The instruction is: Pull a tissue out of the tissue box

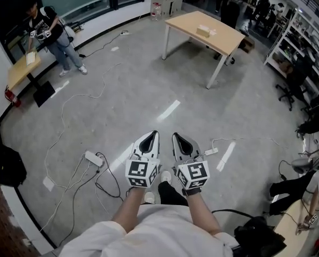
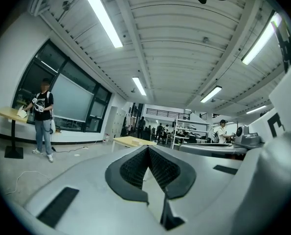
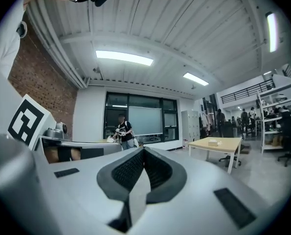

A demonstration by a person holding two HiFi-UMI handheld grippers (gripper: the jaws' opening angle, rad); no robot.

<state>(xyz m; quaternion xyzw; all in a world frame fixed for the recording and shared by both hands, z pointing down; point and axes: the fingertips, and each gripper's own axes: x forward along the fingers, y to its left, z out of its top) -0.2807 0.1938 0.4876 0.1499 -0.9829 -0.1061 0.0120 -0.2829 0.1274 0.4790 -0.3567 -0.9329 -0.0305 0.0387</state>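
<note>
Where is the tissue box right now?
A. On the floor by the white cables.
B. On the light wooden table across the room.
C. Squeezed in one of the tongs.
B: the tissue box sits on top of the wooden table far ahead.

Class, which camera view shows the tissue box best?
The head view: the tissue box sits in plain sight from above on the table. The right gripper view shows it small, side-on; the left gripper view shows the table only, the box too small to tell.
</note>
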